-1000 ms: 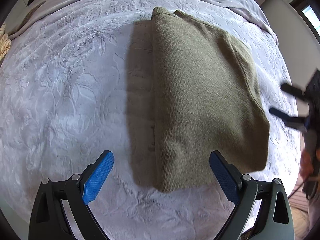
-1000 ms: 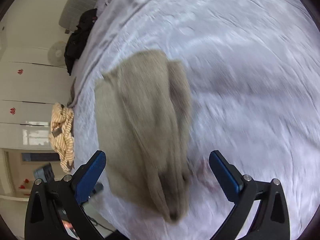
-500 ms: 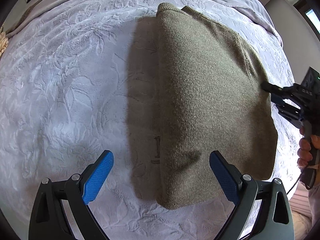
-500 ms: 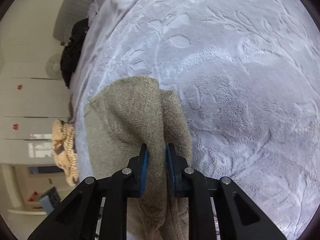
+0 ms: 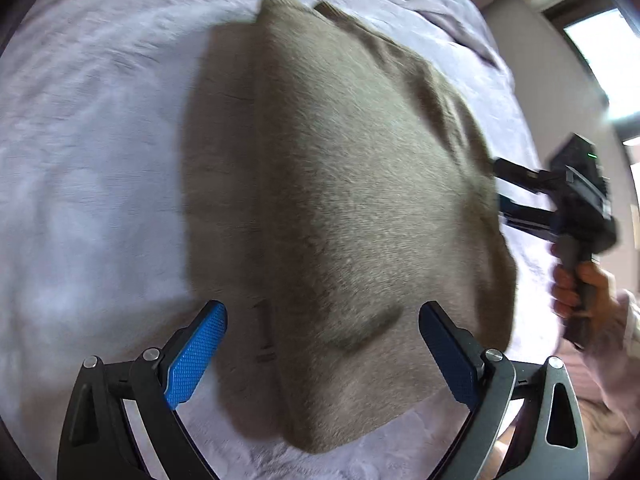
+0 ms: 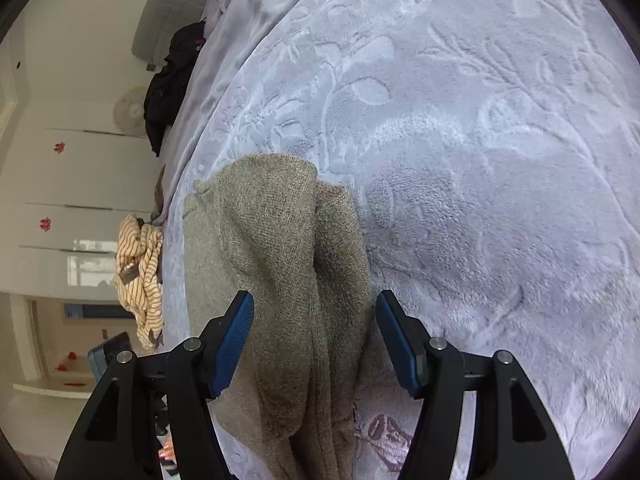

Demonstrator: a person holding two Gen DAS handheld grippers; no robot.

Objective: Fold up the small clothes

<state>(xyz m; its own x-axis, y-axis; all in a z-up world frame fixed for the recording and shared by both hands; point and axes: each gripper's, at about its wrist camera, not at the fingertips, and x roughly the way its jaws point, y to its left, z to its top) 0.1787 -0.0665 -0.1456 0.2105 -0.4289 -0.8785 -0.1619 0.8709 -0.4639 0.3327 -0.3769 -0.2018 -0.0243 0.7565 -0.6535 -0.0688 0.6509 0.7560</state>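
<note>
An olive-green knitted sweater (image 5: 352, 200) lies folded lengthwise on the pale embossed bedspread (image 5: 92, 140). My left gripper (image 5: 322, 340) is open, its blue pads on either side of the sweater's near end, holding nothing. My right gripper (image 6: 314, 324) is open, its jaws standing either side of a raised ridge of the sweater (image 6: 280, 264). In the left wrist view the right gripper (image 5: 520, 196) sits at the sweater's right edge, held by a hand (image 5: 576, 284).
A striped orange-and-white garment (image 6: 138, 272) lies at the bed's edge. A black garment (image 6: 172, 80) lies further up near the grey headboard (image 6: 168, 12). White wardrobe doors (image 6: 72, 184) stand beyond the bed.
My right gripper was open, closed on the sweater's edge half a second ago, and has now opened again. The left gripper has moved closer to the sweater's near end.
</note>
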